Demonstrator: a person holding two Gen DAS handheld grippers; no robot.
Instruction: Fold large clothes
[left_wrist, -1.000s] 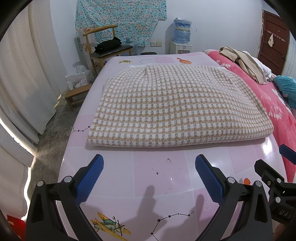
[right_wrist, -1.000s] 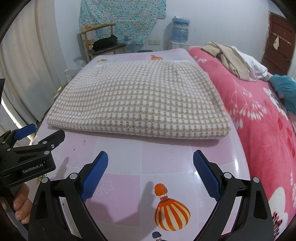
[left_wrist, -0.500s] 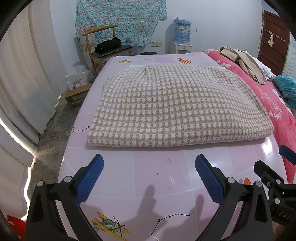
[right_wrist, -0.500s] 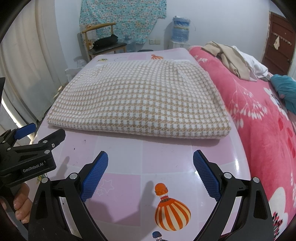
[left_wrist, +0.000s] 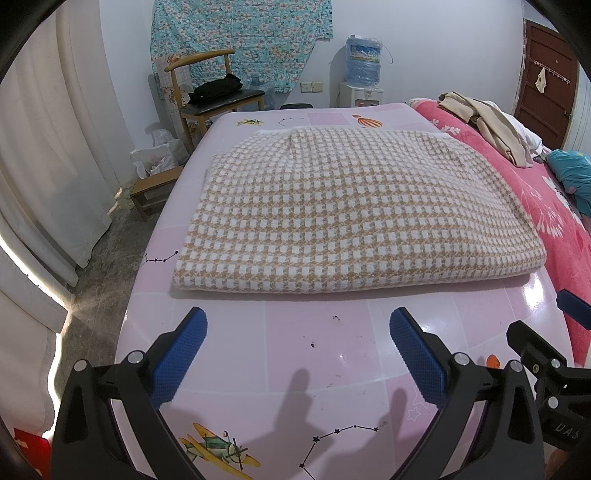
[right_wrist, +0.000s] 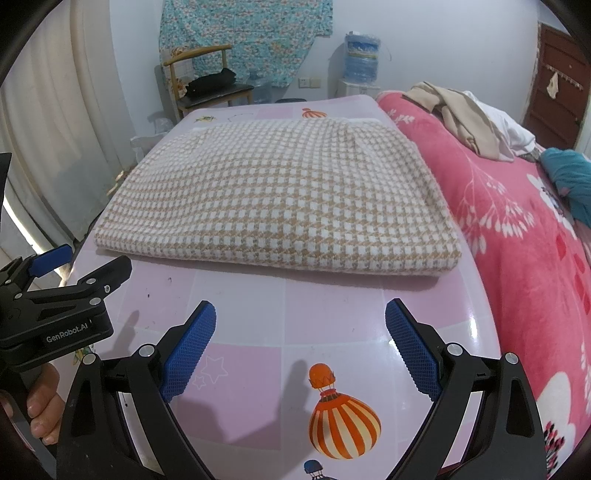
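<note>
A tan and white checked sweater (left_wrist: 354, 214) lies folded into a thick flat rectangle on the pink mat (left_wrist: 314, 332), with the red blanket (right_wrist: 524, 236) just beside it on the right. The left gripper (left_wrist: 297, 354) hangs over the bare mat near the sweater's front edge, jaws wide apart and holding nothing. The right gripper (right_wrist: 301, 350) is beside it, also spread wide and empty, apart from the cloth.
</note>
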